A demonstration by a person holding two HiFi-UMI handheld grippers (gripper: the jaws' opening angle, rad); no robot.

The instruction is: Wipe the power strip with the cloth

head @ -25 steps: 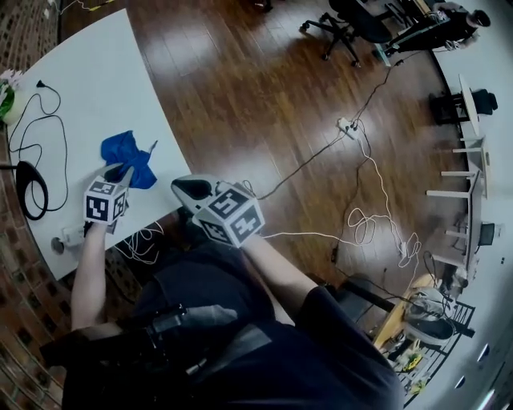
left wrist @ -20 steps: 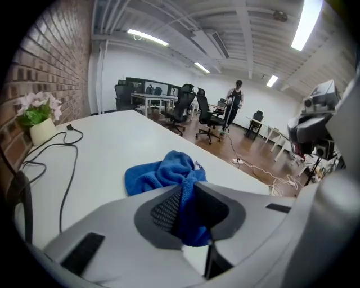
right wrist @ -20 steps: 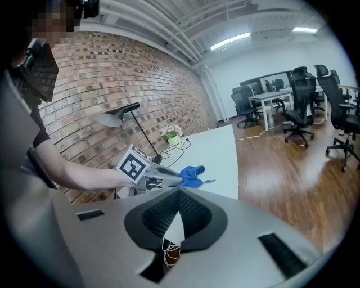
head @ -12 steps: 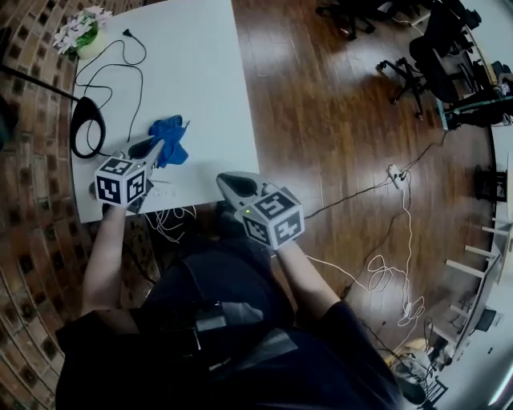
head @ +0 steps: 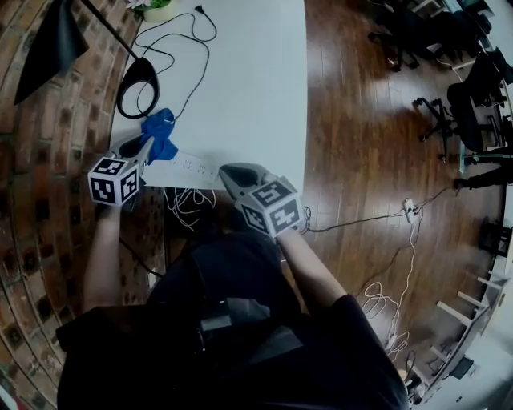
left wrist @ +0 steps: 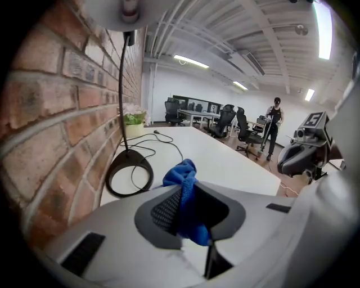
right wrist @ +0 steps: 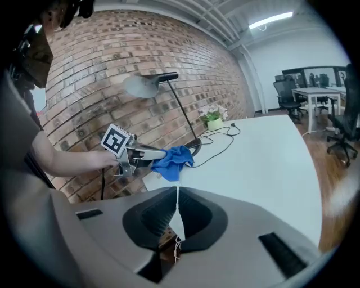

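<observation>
- Closest to us, our right gripper [head: 228,170] hangs over the near edge of the white worktop [head: 256,80]. Its fingers [right wrist: 154,216] are only a thin crack apart. They have just been opening a little, and nothing is between them.
- Our left gripper [head: 149,144] is beside the brick wall [head: 56,128]. Its fingers [left wrist: 166,208] pinch the blue cloth [head: 160,132], which bunches out in front of them.
- The power strip [head: 188,170] lies along the near edge of the worktop, between our two grippers. The cloth is just beside its left end. We cannot tell if they touch.
- White cords [head: 188,207] dangle under that edge.
- Farther on sits a round black lamp base [head: 138,76].
- A black cable [head: 188,36] loops on toward a flower pot [head: 156,8] at the far end.
</observation>
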